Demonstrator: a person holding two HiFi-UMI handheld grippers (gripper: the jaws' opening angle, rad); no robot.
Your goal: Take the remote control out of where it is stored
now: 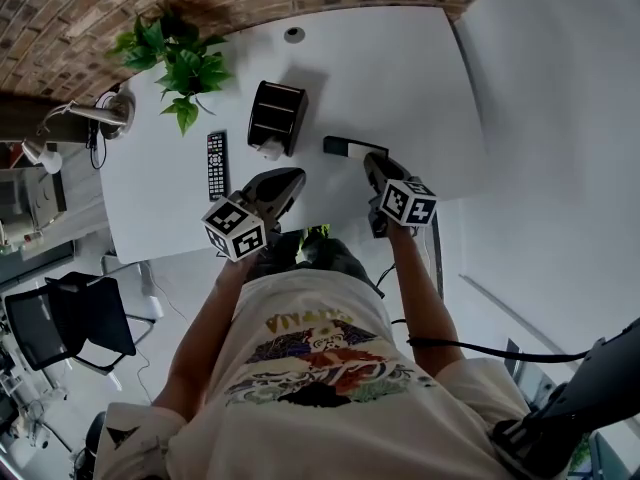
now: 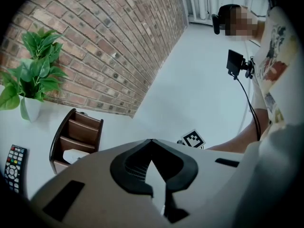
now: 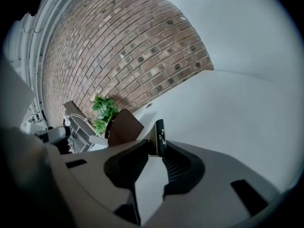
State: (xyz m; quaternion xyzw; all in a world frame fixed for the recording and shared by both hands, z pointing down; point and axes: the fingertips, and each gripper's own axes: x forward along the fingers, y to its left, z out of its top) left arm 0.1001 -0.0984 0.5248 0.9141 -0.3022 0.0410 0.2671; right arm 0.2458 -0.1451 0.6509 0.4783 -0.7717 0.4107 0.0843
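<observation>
A slim black remote with a pale end (image 1: 352,148) lies flat, low over the white table (image 1: 400,78), and my right gripper (image 1: 373,161) is shut on its near end. In the right gripper view this remote (image 3: 159,136) shows edge-on between the pads. Left of it stands the dark brown organizer box (image 1: 277,116), with a white item in a lower slot (image 2: 74,155). A second black remote with coloured buttons (image 1: 216,164) rests on the table left of the box. My left gripper (image 1: 289,177) hovers in front of the box, its tips (image 2: 151,142) together with nothing held.
A potted green plant (image 1: 175,63) stands at the table's back left, by a brick wall (image 2: 109,46). A round cable hole (image 1: 293,35) sits near the far edge. A desk lamp (image 1: 95,116) and a black chair (image 1: 70,323) are off the table's left side.
</observation>
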